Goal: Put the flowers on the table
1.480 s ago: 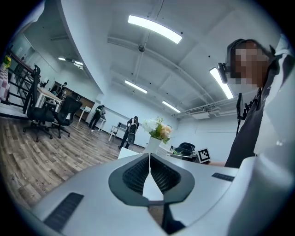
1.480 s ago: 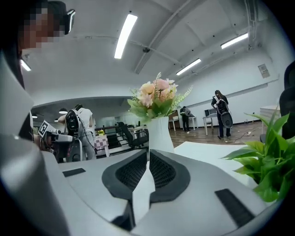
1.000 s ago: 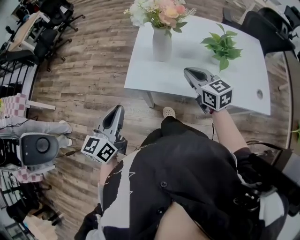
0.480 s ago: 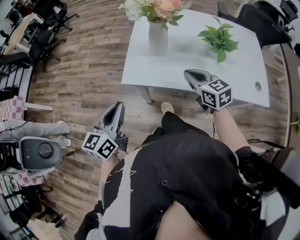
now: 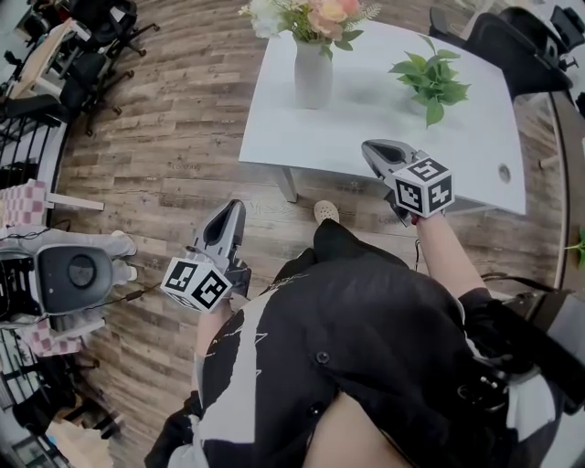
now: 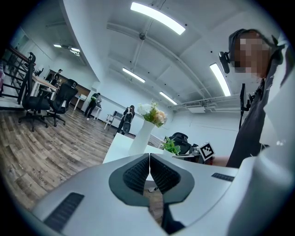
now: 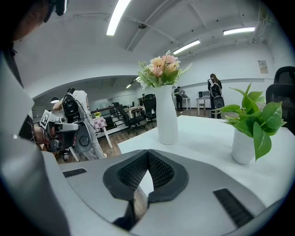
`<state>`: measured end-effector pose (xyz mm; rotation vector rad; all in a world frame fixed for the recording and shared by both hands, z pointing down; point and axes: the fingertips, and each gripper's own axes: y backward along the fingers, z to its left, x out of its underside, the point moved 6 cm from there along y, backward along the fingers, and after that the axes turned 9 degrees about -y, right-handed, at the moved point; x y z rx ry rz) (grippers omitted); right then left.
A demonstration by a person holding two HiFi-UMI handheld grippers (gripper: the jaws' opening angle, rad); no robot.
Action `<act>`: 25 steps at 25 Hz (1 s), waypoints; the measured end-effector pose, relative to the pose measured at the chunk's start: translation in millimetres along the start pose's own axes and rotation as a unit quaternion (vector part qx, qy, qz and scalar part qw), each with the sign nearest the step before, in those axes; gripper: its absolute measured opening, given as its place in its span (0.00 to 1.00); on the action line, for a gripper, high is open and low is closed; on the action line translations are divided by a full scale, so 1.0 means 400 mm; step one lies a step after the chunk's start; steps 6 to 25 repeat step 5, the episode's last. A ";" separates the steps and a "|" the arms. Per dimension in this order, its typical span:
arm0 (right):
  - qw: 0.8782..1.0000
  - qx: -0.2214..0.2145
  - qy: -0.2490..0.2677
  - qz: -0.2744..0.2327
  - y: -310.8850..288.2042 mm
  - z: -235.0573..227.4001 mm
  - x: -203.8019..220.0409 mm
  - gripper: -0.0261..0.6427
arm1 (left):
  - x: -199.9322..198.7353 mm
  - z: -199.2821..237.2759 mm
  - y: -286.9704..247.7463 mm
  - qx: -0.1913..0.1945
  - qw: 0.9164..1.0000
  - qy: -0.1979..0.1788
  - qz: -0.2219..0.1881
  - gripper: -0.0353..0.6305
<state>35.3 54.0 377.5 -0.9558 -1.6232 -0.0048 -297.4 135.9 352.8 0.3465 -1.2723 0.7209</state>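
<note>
Both tools sit much as they did a second ago: the left hand-held gripper (image 5: 230,216) hangs over the wooden floor (image 5: 174,155) and the right hand-held gripper (image 5: 372,150) by the near edge of the table (image 5: 366,119), each with jaws pressed together on nothing. Only the head view has shifted slightly. The flowers (image 5: 315,16) stand in their white vase (image 5: 313,78) on the table's far left, apart from the potted plant (image 5: 431,78). The task looks finished.
</note>
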 end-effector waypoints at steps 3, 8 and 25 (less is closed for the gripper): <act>1.000 -0.001 0.000 0.003 0.001 -0.002 0.004 0.06 | 0.004 -0.001 0.002 -0.003 1.000 -0.001 0.001 0.08; 1.000 -0.002 0.000 0.005 0.003 -0.002 0.007 0.06 | 0.004 -0.003 0.003 -0.005 1.000 0.003 -0.001 0.08; 1.000 -0.002 0.000 0.005 0.003 -0.002 0.007 0.06 | 0.004 -0.003 0.003 -0.005 1.000 0.003 -0.001 0.08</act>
